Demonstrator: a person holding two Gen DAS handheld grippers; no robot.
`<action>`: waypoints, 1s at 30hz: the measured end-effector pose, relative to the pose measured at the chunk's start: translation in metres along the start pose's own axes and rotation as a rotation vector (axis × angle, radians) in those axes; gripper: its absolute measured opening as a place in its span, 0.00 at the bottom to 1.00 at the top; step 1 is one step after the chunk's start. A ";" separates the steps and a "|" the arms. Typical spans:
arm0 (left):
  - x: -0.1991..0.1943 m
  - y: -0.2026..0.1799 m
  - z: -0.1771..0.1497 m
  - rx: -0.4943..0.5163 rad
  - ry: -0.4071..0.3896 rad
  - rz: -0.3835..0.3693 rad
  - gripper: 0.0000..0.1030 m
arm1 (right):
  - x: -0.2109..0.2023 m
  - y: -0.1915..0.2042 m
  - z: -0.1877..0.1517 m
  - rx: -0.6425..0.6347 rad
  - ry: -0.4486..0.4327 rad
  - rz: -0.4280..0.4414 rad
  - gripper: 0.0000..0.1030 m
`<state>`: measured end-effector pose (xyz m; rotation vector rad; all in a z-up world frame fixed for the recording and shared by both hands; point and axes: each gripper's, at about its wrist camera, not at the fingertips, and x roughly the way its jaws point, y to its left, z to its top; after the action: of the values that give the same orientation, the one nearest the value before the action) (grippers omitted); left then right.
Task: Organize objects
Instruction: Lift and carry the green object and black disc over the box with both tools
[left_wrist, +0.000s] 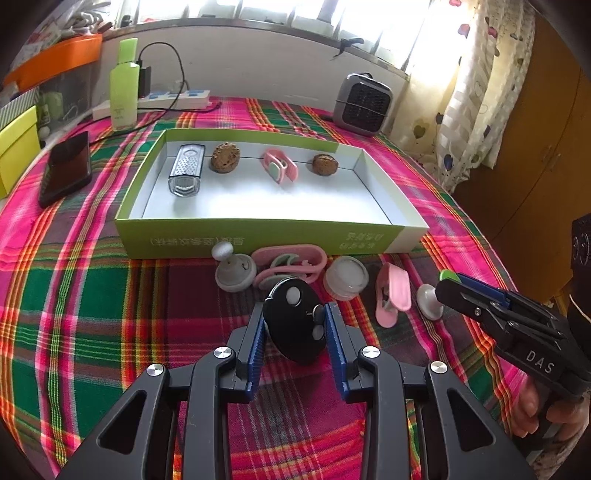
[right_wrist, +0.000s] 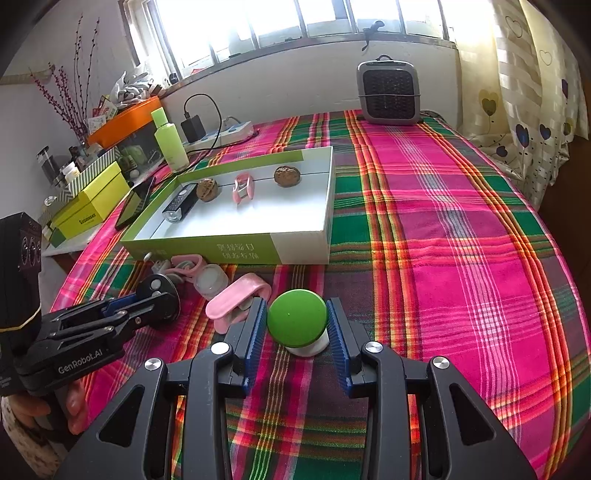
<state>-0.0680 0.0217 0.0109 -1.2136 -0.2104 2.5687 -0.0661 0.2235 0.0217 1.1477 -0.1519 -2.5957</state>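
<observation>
A green-sided box (left_wrist: 258, 236) (right_wrist: 229, 247) holds a metal grater (left_wrist: 185, 170), two walnuts (left_wrist: 225, 157) (left_wrist: 325, 164) and a pink clip (left_wrist: 280, 165). My left gripper (left_wrist: 295, 325) is shut on a black oval device (left_wrist: 295, 319) in front of the box; it also shows in the right wrist view (right_wrist: 159, 291). My right gripper (right_wrist: 297, 325) is shut on a green-capped white knob (right_wrist: 297, 319). On the cloth lie a white knob (left_wrist: 234, 271), pink clips (left_wrist: 291, 264) (left_wrist: 393, 295) (right_wrist: 236, 299) and a round white jar (left_wrist: 346, 277) (right_wrist: 210, 280).
A phone (left_wrist: 66, 168), a green bottle (left_wrist: 124, 85) (right_wrist: 170, 140), a power strip (left_wrist: 173, 99) and a small heater (left_wrist: 364, 103) (right_wrist: 389, 92) stand around the box. Yellow and orange boxes (right_wrist: 92, 199) sit at the left. The plaid cloth (right_wrist: 443, 258) stretches to the right.
</observation>
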 end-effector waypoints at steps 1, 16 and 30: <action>0.000 -0.001 -0.001 0.003 0.002 -0.003 0.28 | 0.000 0.000 0.000 0.000 0.001 0.002 0.34; -0.002 -0.009 -0.009 0.037 0.017 -0.026 0.33 | 0.010 0.008 -0.006 -0.048 0.042 -0.022 0.36; 0.001 -0.010 -0.005 0.026 0.014 -0.018 0.28 | 0.013 0.003 -0.003 -0.031 0.044 -0.041 0.36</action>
<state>-0.0632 0.0319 0.0096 -1.2145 -0.1840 2.5389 -0.0718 0.2166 0.0113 1.2089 -0.0796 -2.5965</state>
